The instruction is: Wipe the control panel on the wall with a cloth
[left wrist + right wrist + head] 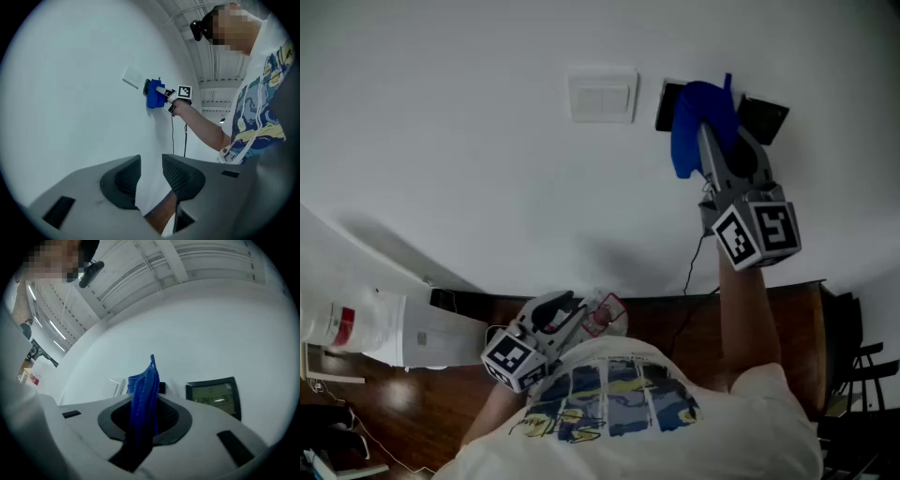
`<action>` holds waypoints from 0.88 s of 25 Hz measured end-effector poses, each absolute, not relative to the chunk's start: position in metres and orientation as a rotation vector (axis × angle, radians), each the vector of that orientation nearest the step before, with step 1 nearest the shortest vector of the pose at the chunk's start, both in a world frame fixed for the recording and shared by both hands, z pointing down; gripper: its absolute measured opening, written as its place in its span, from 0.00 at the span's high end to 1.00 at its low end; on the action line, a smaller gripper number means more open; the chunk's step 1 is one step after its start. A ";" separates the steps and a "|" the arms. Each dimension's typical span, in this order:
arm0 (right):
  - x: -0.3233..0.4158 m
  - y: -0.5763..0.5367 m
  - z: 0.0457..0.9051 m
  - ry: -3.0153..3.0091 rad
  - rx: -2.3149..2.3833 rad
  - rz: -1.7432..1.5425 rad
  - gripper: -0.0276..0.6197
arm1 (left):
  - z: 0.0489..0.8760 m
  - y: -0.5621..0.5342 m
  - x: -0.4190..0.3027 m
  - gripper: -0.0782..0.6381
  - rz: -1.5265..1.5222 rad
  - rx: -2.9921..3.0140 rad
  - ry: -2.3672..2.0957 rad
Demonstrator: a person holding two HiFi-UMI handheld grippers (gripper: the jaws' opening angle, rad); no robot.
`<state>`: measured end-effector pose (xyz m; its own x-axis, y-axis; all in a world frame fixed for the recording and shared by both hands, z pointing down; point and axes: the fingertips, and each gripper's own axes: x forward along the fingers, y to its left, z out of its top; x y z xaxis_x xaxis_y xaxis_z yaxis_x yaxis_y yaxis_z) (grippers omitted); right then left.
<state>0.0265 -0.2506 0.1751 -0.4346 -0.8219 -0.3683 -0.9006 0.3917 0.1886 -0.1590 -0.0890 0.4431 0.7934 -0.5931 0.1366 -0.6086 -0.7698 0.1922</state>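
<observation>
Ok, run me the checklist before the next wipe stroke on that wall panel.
1. Blue cloth clamped between the right gripper jaws: ok.
2. Cloth pressed against the wall: cannot tell; it is up at the wall, but contact is not visible.
3. Cloth over the display panel: not ok; the panel sits uncovered to the cloth's right.
4. White switch clear of the cloth: ok; it is off to the left, with bare wall between.
5. Left gripper out of the way: ok; its jaws are apart and empty, held low by the person's body.
</observation>
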 end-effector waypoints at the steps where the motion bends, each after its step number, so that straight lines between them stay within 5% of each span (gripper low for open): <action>1: 0.033 -0.250 0.175 2.422 -1.549 0.535 0.81 | 0.443 -0.089 -0.158 0.72 0.104 2.762 -0.935; 22: 0.148 -0.245 0.168 2.316 -1.691 0.544 0.81 | 0.435 -0.098 -0.085 0.72 0.127 2.784 -0.860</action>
<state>0.1484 -0.2448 0.1677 -0.3124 -0.8669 -0.3886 -0.9492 0.2684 0.1642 -0.0850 -0.0977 0.4350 0.8246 -0.5461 0.1476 -0.5655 -0.8031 0.1876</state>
